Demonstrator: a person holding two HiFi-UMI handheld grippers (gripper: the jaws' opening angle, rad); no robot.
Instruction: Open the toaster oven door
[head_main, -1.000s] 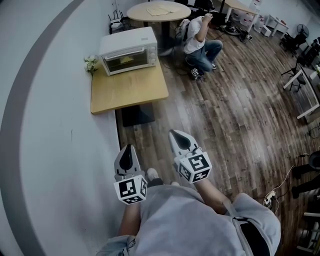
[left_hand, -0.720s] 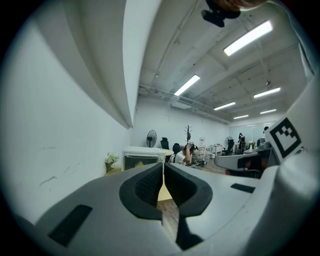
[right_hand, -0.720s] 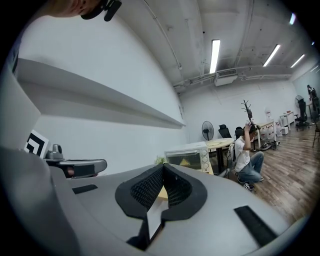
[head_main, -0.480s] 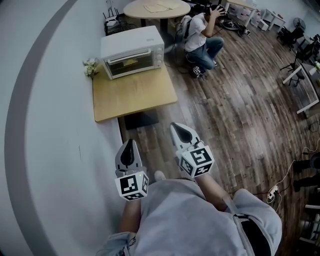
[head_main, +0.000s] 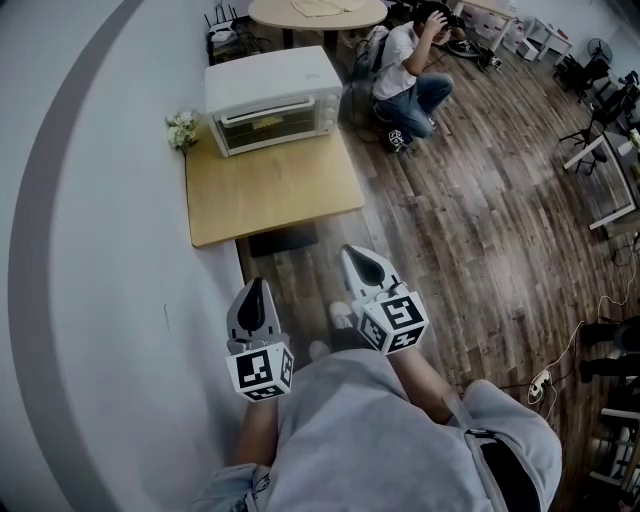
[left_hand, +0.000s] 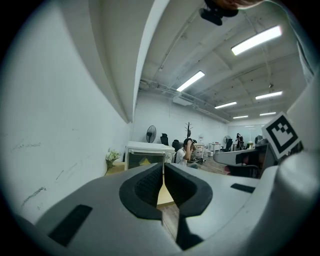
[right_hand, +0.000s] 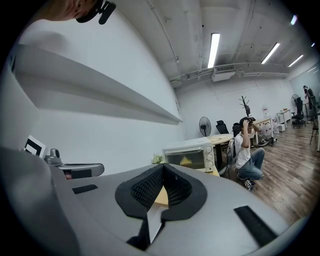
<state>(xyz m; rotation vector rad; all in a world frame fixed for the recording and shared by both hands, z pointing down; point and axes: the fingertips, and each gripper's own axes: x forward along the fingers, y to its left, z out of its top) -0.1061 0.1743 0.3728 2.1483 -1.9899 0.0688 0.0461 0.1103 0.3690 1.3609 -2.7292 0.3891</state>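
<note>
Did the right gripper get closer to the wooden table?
Yes. The right gripper has moved forward, toward the wooden table: less floor shows between its tips and the table's near edge than before.

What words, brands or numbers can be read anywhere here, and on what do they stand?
No words or numbers can be read.
Left cube and right cube: black-and-white square patterns only, no letters.
Oven: any print by its knobs is too small to read.
Papers at the back: too small to read.
</note>
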